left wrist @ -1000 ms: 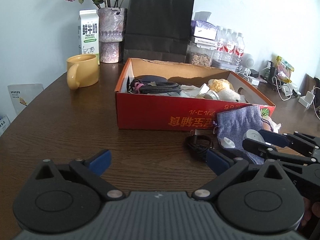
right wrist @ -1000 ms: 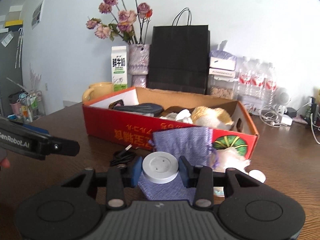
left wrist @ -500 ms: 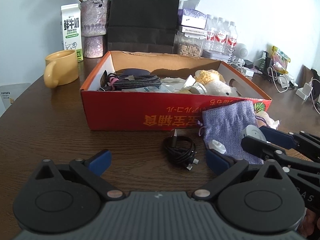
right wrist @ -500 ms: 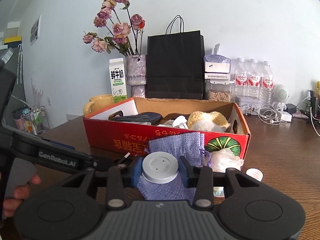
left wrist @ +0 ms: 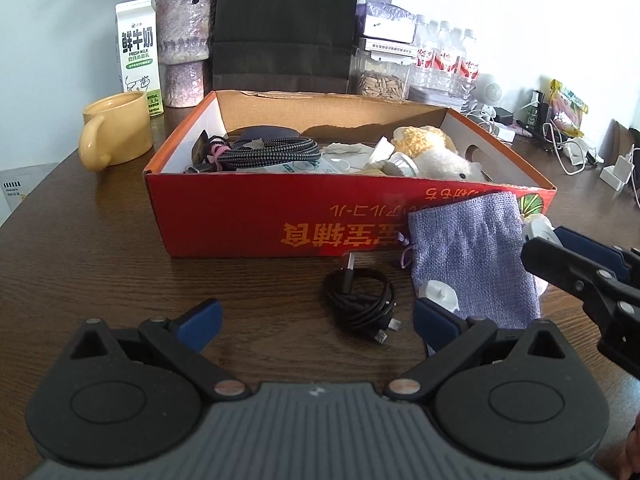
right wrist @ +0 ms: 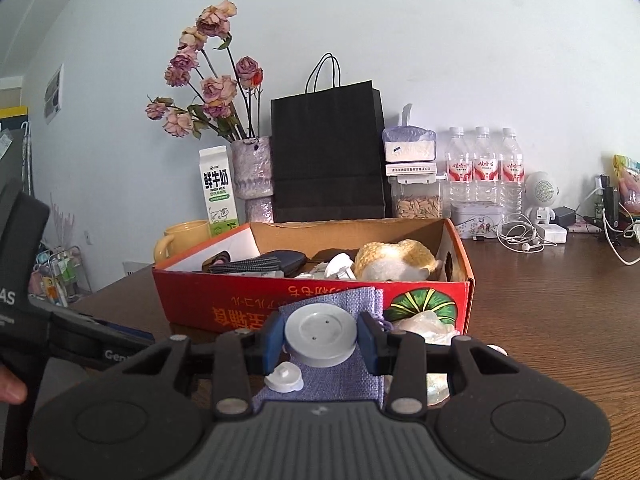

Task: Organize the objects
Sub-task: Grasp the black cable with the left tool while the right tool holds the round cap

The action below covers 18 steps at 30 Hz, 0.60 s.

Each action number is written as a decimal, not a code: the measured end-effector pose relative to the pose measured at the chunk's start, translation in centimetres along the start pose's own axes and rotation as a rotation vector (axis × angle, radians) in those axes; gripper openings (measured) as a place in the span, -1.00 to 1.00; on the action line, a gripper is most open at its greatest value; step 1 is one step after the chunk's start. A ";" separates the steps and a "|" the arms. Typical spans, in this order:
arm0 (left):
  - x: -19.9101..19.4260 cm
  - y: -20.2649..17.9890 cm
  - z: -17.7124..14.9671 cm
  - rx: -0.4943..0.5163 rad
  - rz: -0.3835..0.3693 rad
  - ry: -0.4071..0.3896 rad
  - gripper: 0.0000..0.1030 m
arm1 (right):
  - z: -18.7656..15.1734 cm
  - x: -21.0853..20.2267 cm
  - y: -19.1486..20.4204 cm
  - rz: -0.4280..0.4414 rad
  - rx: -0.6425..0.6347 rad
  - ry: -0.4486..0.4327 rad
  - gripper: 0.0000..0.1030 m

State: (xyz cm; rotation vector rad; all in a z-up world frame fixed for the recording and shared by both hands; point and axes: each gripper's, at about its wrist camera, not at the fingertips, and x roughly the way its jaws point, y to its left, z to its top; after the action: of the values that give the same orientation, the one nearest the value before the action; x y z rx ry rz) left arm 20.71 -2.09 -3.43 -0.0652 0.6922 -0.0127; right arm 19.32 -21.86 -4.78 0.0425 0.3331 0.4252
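Observation:
A red cardboard box (left wrist: 248,216) (right wrist: 224,300) on the brown table holds a braided cable, a plush toy (left wrist: 428,152) and other items. A purple cloth pouch (left wrist: 468,256) (right wrist: 340,376) leans on its front. A coiled black cable (left wrist: 360,300) and a small white cap (left wrist: 440,294) (right wrist: 284,378) lie in front. My right gripper (right wrist: 320,338) is shut on a round grey-white disc (right wrist: 320,334), held above the pouch; it also shows in the left wrist view (left wrist: 560,256). My left gripper (left wrist: 316,320) is open and empty, just before the black cable.
A yellow mug (left wrist: 116,132), milk carton (left wrist: 138,52), vase of dried flowers (right wrist: 252,176), black paper bag (right wrist: 328,156), snack jar and water bottles (right wrist: 484,168) stand behind the box. Chargers and cords (left wrist: 576,152) lie at the far right. A crumpled plastic wrap (right wrist: 428,328) lies right of the pouch.
The right gripper has lifted the disc higher above the pouch. The left gripper has shifted so the black cable lies between its fingers' line, closer in view.

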 end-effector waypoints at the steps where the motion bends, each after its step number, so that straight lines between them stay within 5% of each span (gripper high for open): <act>1: 0.2 -0.1 0.1 0.002 0.003 0.000 1.00 | 0.0 0.1 0.0 -0.002 0.000 0.003 -0.25; 8: 1.8 -0.7 0.5 -0.008 0.020 0.017 0.98 | -0.2 0.3 0.2 -0.006 -0.009 0.017 -0.25; 9: 1.9 -0.6 0.6 -0.014 0.012 0.020 0.91 | -0.2 0.3 0.2 -0.006 -0.010 0.019 -0.25; 13: 1.8 -0.6 0.5 -0.020 -0.035 0.010 -0.12 | -0.3 0.4 0.3 -0.007 -0.016 0.023 -0.25; 18: 1.4 -0.6 0.3 -0.024 -0.031 -0.010 -0.13 | -0.3 0.4 0.4 -0.008 -0.017 0.025 -0.25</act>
State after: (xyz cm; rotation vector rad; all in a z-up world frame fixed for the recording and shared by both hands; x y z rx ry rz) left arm 21.98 -2.71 -4.09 -0.0989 0.6812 -0.0339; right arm 19.44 -21.35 -5.18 0.0197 0.3544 0.4211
